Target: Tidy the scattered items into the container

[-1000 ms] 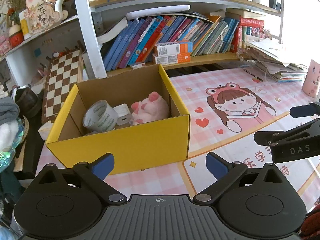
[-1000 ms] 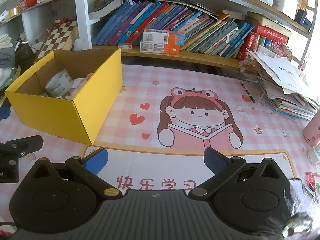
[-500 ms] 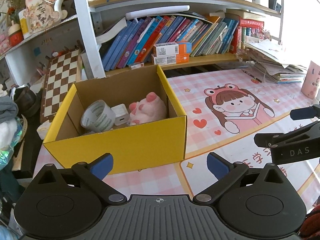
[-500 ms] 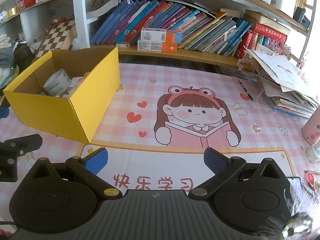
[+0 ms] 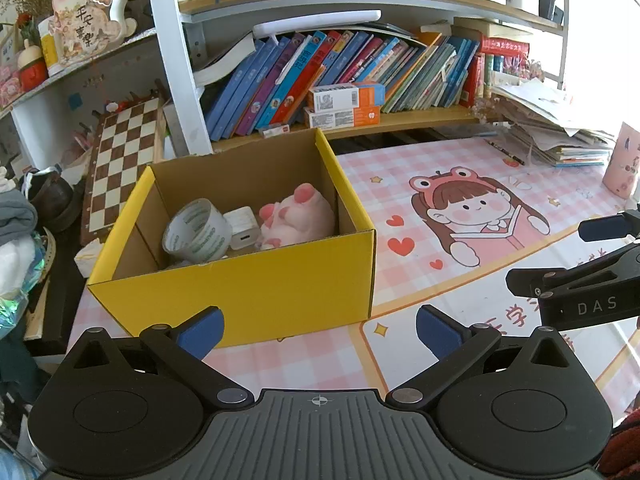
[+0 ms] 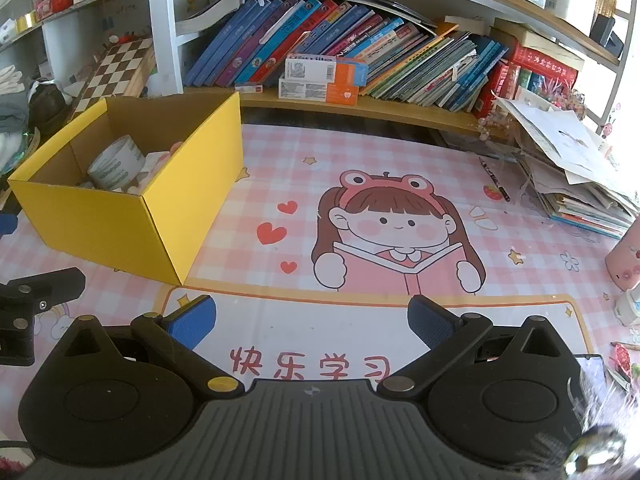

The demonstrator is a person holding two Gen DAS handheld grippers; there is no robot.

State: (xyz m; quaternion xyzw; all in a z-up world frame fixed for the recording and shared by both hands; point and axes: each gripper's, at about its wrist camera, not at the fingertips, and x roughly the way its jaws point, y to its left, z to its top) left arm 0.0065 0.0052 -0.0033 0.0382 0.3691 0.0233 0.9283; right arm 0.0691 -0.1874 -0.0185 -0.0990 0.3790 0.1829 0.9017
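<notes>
Both sets of jaws had eased back, spread and empty, from the yellow box [image 5: 248,292] at eleven o'clock on the desk [image 6: 360,152], tape roll [image 5: 197,231] and pink plush [image 5: 298,214] inside — seemingly tidied.

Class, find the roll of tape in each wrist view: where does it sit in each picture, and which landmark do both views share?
Left wrist view: tape roll left of centre, inside the yellow box, beside the white charger.
Right wrist view: tape roll at upper left, in the same box.
Shared landmark: the cartoon girl on the mat.
</notes>
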